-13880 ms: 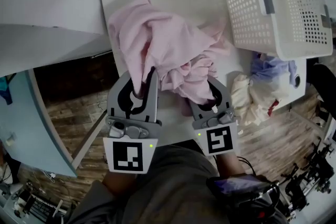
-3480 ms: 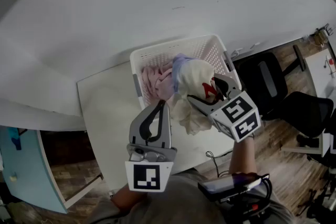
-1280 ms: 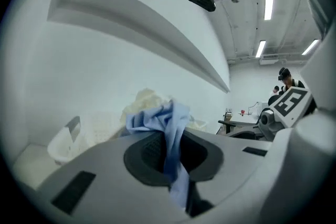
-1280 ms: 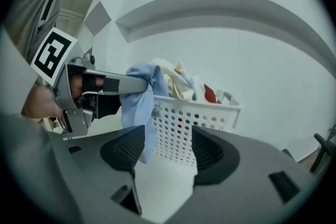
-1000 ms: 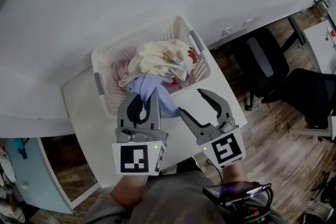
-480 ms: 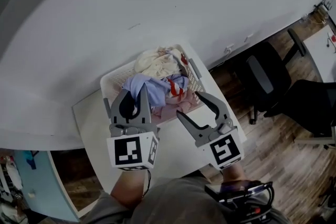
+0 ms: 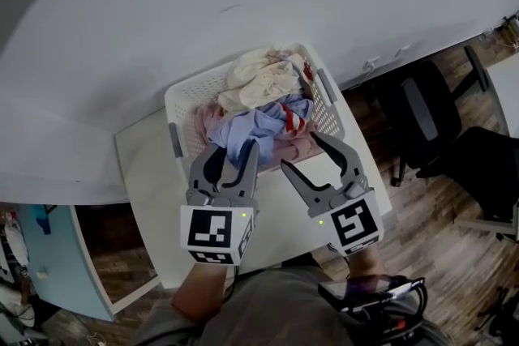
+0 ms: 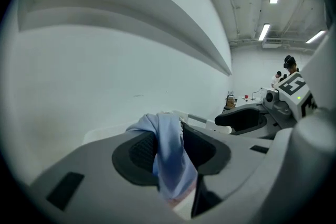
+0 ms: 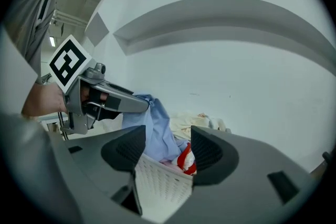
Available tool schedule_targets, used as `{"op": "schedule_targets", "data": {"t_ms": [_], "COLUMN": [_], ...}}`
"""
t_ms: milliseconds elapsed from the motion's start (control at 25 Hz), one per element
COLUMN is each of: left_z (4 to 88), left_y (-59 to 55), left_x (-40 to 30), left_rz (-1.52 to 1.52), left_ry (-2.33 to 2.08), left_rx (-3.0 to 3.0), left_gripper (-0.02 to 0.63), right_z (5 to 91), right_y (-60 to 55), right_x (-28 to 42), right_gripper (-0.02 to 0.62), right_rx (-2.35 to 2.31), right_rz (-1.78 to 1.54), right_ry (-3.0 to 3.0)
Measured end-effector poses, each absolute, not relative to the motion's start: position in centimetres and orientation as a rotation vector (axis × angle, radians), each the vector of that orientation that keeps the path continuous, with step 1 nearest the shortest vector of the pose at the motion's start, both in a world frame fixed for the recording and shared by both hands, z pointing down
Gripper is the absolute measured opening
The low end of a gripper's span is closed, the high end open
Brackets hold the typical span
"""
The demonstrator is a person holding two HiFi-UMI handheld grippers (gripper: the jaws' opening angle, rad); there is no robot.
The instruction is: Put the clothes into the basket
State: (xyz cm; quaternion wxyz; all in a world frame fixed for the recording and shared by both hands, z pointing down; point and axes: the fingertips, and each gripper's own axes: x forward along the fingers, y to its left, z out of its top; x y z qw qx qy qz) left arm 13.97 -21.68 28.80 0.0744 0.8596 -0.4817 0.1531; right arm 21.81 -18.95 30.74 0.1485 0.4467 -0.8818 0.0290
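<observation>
The white perforated basket (image 7: 182, 97) stands on the white table (image 7: 154, 198), filled with cream (image 7: 259, 77), pink (image 7: 212, 119) and red-striped (image 7: 293, 114) clothes. A light blue garment (image 7: 261, 126) lies on top at the near side. One end of the blue garment (image 8: 170, 165) still hangs between the jaws of my left gripper (image 7: 237, 148), which have just been opening and stand parted. In the right gripper view the blue garment (image 9: 155, 128) droops from the left gripper's finger (image 9: 123, 103) into the basket (image 9: 163, 183). My right gripper (image 7: 300, 151) is open and empty just before the basket's near wall.
A plain white wall runs close behind the basket. Black office chairs (image 7: 422, 113) stand on the wood floor at the right. The table's near edge lies under both grippers.
The left gripper has carried the blue garment over the basket's near wall and sunk, and its jaws have parted. The right gripper has stayed open beside it.
</observation>
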Motion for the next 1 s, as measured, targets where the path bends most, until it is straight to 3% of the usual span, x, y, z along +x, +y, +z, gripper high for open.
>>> {"op": "schedule_targets", "data": {"t_ms": [600, 1000], "left_z": [31.3, 28.0], "left_y": [-14.3, -9.5], "left_x": [5.9, 0.8], "left_rz": [0.533, 0.386], "left_ry": [-1.491, -1.518], "left_rx": [2.504, 2.578], "left_gripper": [0.179, 0.178], "right_z": [30.4, 27.1], "right_y": [-12.6, -7.7], "right_x": [13.9, 8.0], "right_gripper": [0.268, 0.267], "right_rx": [1.24, 1.266], "right_rz": [0.052, -0.054], "right_ry": [-2.543, -2.55]}}
